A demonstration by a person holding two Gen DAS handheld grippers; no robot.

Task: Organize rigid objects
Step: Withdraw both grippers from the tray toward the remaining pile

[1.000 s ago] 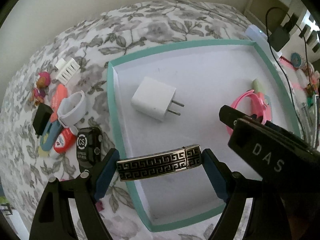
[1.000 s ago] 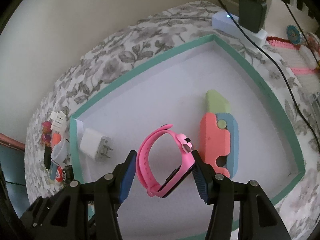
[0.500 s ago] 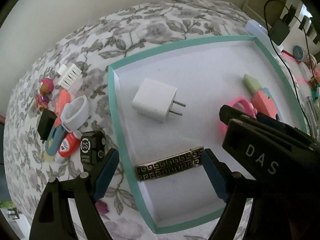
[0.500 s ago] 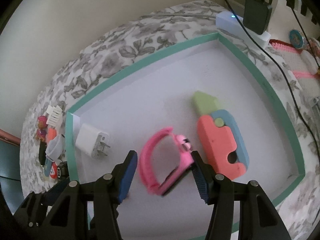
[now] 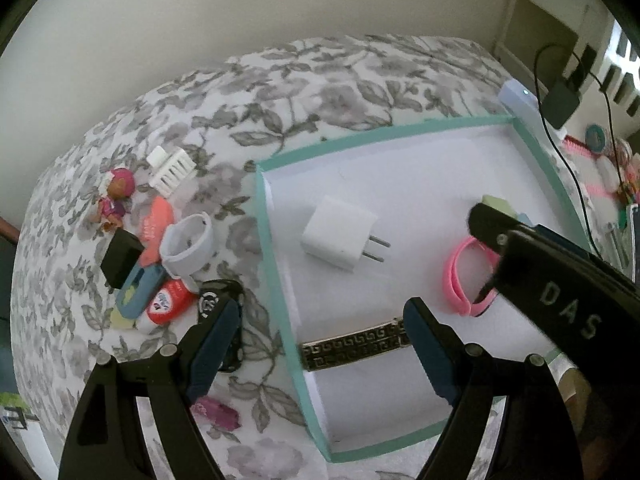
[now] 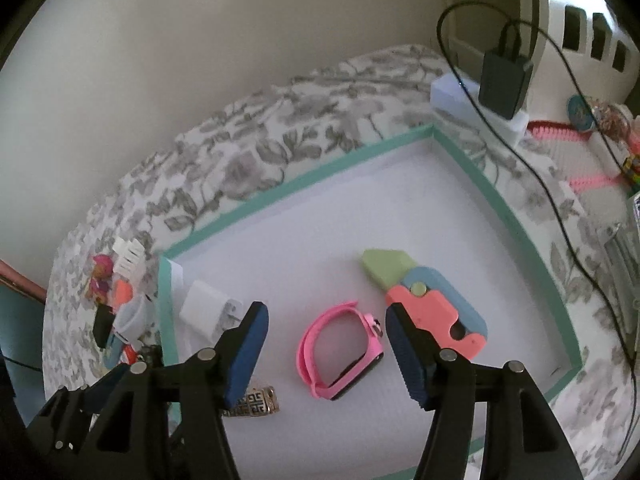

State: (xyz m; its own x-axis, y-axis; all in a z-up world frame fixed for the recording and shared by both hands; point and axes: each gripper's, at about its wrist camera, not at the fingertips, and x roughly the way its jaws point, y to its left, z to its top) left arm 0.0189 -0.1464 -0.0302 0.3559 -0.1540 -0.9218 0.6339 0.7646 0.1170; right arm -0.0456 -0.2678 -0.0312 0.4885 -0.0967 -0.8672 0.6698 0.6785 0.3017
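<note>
Both tongs spread wide and empty, left tongs over patterned bracelet, right tongs above pink watch, toy clutter beside tray

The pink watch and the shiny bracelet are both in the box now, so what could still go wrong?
1. The right tongs hang open around the pink watch; lifting away crooked could snag its strap.
2. The bracelet lies against the box's teal wall, and the open left tongs straddle that wall, so they might bump it.
3. The black watch outside sits right under a left finger and could get knocked.
</note>
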